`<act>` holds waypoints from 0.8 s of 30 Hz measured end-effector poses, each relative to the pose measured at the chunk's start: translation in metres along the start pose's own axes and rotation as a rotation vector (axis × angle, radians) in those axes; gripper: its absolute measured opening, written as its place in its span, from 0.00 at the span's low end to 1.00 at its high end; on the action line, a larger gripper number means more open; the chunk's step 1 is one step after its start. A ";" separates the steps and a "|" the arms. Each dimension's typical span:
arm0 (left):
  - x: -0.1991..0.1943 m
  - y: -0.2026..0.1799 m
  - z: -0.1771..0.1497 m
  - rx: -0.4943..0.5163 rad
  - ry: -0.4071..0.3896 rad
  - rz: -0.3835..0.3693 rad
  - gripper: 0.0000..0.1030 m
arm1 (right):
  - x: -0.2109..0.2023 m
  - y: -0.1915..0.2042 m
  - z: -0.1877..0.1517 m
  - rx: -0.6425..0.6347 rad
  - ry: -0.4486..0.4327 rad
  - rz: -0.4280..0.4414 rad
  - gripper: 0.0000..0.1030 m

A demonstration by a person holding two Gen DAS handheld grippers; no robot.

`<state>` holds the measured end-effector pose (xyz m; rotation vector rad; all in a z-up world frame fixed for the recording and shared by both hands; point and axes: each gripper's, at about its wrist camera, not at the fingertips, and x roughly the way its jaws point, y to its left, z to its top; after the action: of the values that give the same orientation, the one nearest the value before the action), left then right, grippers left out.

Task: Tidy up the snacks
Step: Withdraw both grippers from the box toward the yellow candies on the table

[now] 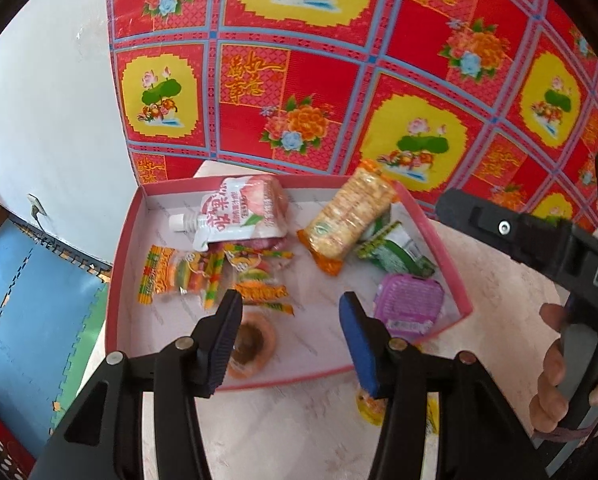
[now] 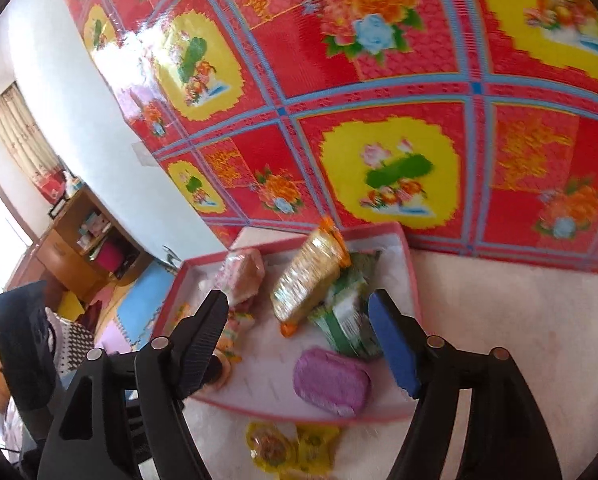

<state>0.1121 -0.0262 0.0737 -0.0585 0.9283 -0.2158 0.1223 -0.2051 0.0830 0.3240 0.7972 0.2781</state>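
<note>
Behind everything hangs a glossy red woven mat [image 1: 339, 60] with blue grid lines, yellow medallions and printed flowers, leaning against a white wall. Below it lies the pale marbled tabletop [image 2: 519, 320], smooth and faintly veined. On it sits a shallow rectangular cardboard box with pink rim and white floor [image 1: 427, 220], holding most of the snacks: a white spouted peach jelly pouch [image 1: 239, 212] at the back left, a long clear-wrapped cracker pack with orange ends [image 1: 347, 216] leaning across green crinkled packets [image 1: 395, 252], striped candy wrappers [image 1: 179, 276] at the left, a purple rounded plastic cup [image 1: 409, 300] near the right wall, and a small round orange-rimmed jelly cup [image 1: 253, 344] at the front. Outside the box, just before its front wall, a yellow crinkly snack packet [image 2: 283, 448] lies on the tabletop. The left gripper [image 1: 291, 336] hovers over the box front, released and empty. The right gripper [image 2: 299, 344] is likewise spread wide, grasping nothing.
</note>
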 end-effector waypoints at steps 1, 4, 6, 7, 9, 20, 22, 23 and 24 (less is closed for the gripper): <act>-0.002 -0.001 -0.002 0.003 0.001 -0.003 0.52 | -0.002 -0.001 -0.002 0.004 0.005 -0.003 0.72; -0.007 -0.004 -0.008 0.006 0.008 -0.012 0.52 | -0.009 -0.003 -0.011 0.003 0.027 -0.015 0.72; -0.009 -0.007 -0.012 0.010 0.014 -0.017 0.52 | -0.012 -0.003 -0.017 -0.001 0.037 -0.024 0.72; -0.009 -0.008 -0.014 0.012 0.017 -0.018 0.52 | -0.013 -0.003 -0.020 -0.002 0.043 -0.028 0.72; -0.011 -0.011 -0.017 0.017 0.021 -0.021 0.52 | -0.016 -0.003 -0.025 0.002 0.054 -0.033 0.72; -0.012 -0.029 -0.034 0.045 0.054 -0.048 0.52 | -0.029 -0.010 -0.048 -0.010 0.089 -0.091 0.72; -0.011 -0.032 -0.037 0.050 0.057 -0.044 0.52 | -0.029 -0.014 -0.050 -0.002 0.090 -0.088 0.72; -0.010 -0.033 -0.038 0.051 0.061 -0.043 0.52 | -0.029 -0.015 -0.052 0.000 0.089 -0.089 0.72; -0.008 -0.035 -0.040 0.052 0.067 -0.041 0.51 | -0.029 -0.016 -0.053 0.000 0.089 -0.092 0.72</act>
<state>0.0699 -0.0566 0.0613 -0.0223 0.9884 -0.2816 0.0662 -0.2207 0.0608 0.2761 0.8975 0.2075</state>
